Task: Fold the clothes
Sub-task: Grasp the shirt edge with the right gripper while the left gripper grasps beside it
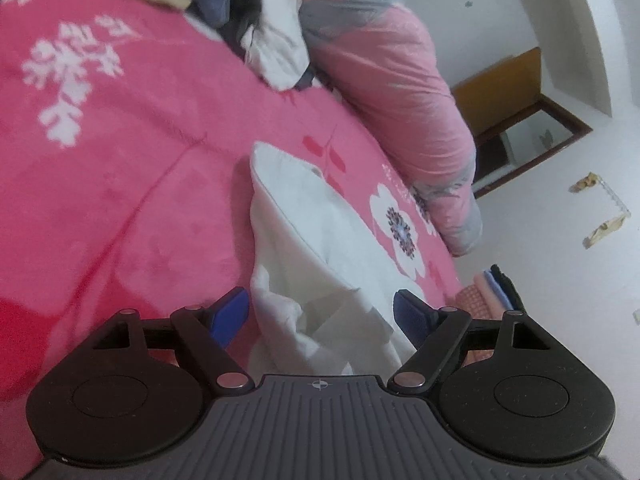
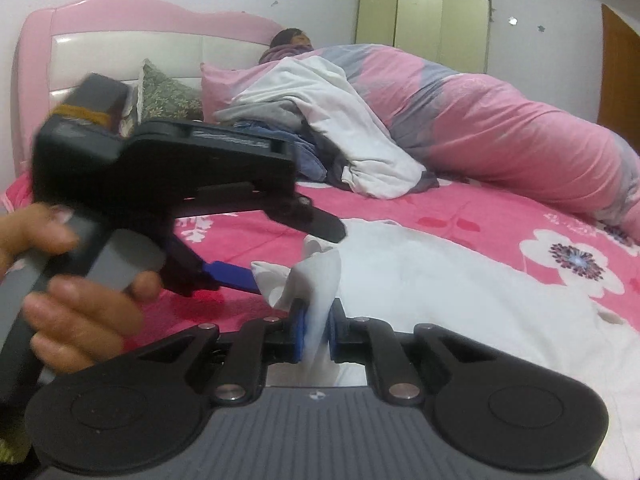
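White cloth sits pinched in our right hand-held gripper, while our left hand-held gripper gapes wide around the same white garment on the pink bed. If the thin pinch slips, the fold collapses.

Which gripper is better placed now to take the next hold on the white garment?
Probably the left gripper: it is open, with the white garment between its fingers. The right gripper is already shut on the cloth.
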